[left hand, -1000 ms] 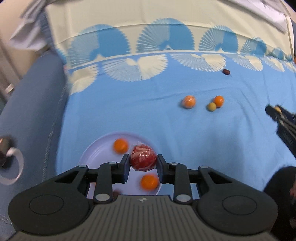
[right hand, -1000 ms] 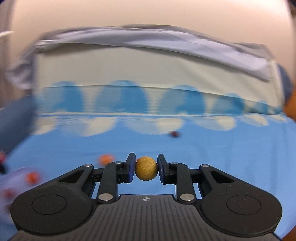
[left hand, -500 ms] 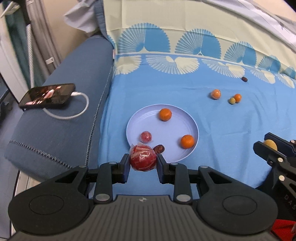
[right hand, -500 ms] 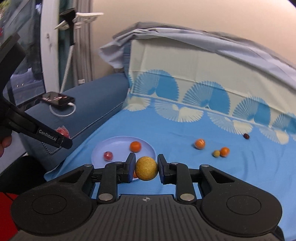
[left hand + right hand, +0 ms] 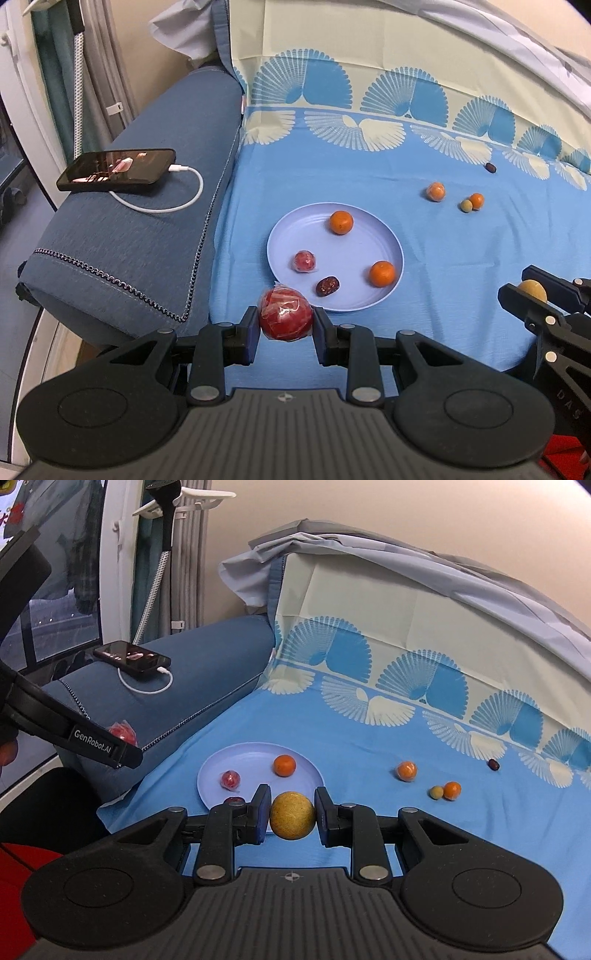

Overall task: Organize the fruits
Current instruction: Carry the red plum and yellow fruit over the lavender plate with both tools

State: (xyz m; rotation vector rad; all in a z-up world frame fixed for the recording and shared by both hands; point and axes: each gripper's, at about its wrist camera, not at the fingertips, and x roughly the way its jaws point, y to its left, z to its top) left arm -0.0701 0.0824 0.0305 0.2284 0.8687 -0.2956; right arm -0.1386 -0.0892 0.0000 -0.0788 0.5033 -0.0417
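Right wrist view: yellow fruit (image 5: 292, 815) hid the plate's (image 5: 210, 775) near rim and one orange on it; the dark date (image 5: 233, 799) only peeked over the claw finger. Left claw (image 5: 127, 755) mostly cut off at the left edge, wrapped red fruit (image 5: 122, 733) half hidden behind it. Left wrist view: right claw (image 5: 532, 291) cropped at the right edge. Small brown item (image 5: 490, 168) at the back too small to identify.

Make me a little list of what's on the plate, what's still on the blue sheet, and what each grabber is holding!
plate: two oranges, small wrapped red fruit, dark date
sheet: wrapped orange, small orange, greenish ball, dark date
left gripper: wrapped red fruit
right gripper: yellow round fruit
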